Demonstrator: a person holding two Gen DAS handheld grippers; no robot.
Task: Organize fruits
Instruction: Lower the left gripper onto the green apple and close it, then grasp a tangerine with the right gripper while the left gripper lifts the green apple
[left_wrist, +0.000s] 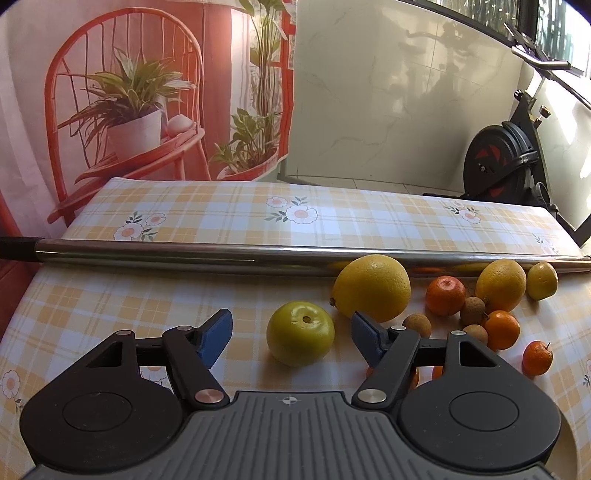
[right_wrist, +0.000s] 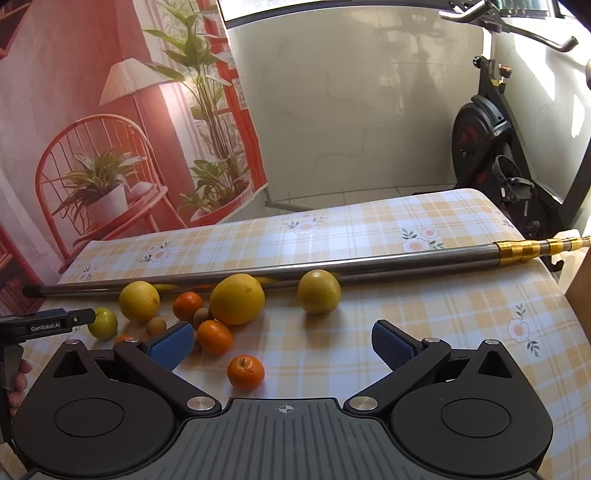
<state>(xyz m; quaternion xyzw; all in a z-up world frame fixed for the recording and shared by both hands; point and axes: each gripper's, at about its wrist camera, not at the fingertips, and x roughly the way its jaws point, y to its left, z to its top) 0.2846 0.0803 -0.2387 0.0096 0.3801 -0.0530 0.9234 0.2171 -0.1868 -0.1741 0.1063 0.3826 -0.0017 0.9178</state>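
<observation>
A green apple (left_wrist: 300, 333) lies on the checked tablecloth between the blue pads of my left gripper (left_wrist: 289, 321). A gap shows on each side of it, so the jaws stand open around it. To its right lie a big yellow citrus (left_wrist: 373, 288), tangerines (left_wrist: 446, 295), a second yellow citrus (left_wrist: 501, 284) and brown longans (left_wrist: 472, 310). My right gripper (right_wrist: 284, 339) is open and holds nothing. One tangerine (right_wrist: 245, 372) lies just under its gap, and another (right_wrist: 214, 336) sits beside its left pad. In the right wrist view the apple (right_wrist: 103, 323) shows at the far left.
A long steel pole (left_wrist: 221, 251) lies across the table behind the fruit; its gold end (right_wrist: 535, 247) juts past the right edge. A lone yellow citrus (right_wrist: 318, 291) rests against it. An exercise bike (right_wrist: 491, 140) stands beyond the table. A printed backdrop (left_wrist: 129, 92) hangs at the left.
</observation>
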